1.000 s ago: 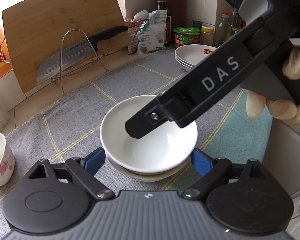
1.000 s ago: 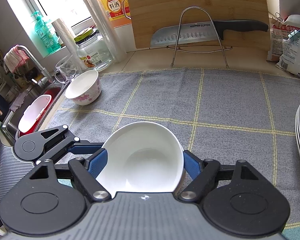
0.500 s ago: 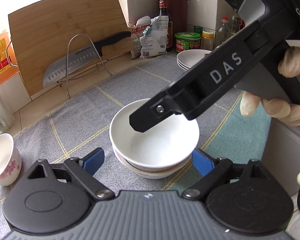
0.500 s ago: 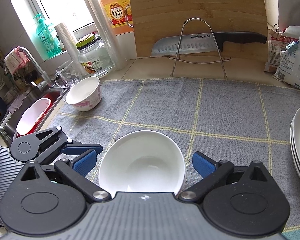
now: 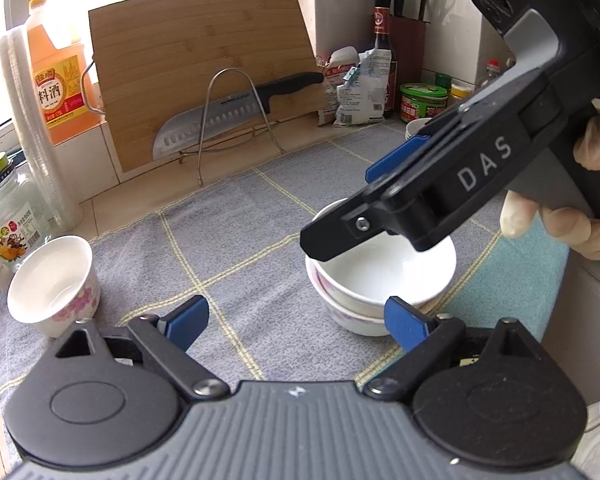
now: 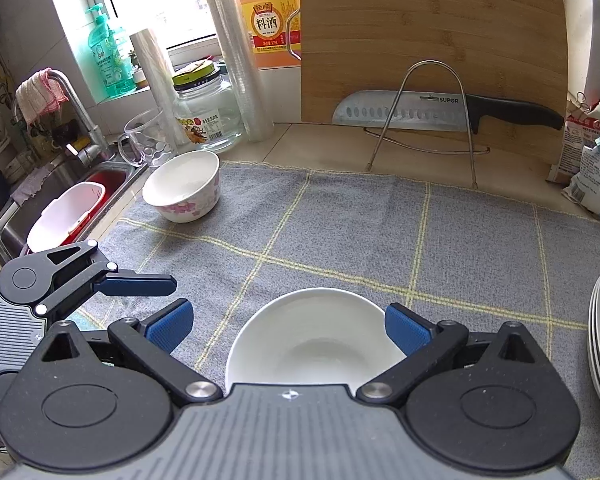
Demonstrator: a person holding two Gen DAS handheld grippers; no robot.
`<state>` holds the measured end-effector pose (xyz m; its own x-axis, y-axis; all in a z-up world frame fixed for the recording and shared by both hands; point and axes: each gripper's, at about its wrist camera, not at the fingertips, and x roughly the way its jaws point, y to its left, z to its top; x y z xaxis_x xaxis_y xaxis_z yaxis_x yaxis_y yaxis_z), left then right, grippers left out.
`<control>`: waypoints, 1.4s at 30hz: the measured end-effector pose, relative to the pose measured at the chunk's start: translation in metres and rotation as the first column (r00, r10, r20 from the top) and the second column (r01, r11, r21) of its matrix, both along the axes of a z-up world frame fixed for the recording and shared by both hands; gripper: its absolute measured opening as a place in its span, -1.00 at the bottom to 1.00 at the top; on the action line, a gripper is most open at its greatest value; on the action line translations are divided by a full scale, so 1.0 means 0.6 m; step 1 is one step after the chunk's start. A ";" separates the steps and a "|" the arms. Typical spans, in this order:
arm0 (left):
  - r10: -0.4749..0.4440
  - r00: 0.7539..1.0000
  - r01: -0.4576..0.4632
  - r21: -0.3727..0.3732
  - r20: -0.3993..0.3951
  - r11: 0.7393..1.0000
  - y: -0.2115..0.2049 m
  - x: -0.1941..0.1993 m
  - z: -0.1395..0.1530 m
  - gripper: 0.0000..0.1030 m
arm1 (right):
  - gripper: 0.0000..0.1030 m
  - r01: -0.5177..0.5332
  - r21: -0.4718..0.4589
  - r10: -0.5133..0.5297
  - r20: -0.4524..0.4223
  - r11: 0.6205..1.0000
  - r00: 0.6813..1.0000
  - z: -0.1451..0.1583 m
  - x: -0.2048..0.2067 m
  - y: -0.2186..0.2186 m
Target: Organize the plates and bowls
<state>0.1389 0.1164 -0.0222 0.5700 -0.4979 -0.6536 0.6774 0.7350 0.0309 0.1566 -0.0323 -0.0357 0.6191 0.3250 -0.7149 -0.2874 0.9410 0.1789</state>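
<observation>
Black right gripper [image 5: 374, 208] (marked DAS), blue fingers [image 5: 392, 158].

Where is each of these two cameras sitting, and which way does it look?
Left wrist: on the left gripper, looking down at stacked white bowls; right gripper and gloved hand show.
Right wrist: on the right gripper, over the bowls; left gripper shows.
Shared: bowls, floral bowl, grey checked cloth.
</observation>
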 end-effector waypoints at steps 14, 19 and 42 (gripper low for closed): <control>0.257 0.964 -0.259 0.016 0.069 0.966 0.134 0.074 -0.009 0.83 | 1.00 -0.136 -0.072 0.137 0.021 0.988 0.990 0.026 0.075 0.116; 0.324 0.942 -0.327 0.031 0.088 0.944 0.162 0.109 -0.027 0.83 | 1.00 -0.178 -0.101 0.182 0.031 0.979 0.983 0.036 0.114 0.158; 0.349 0.935 -0.352 0.041 0.071 0.935 0.190 0.195 -0.083 0.83 | 0.97 -0.287 -0.106 0.285 -0.032 0.952 0.958 -0.011 0.286 0.280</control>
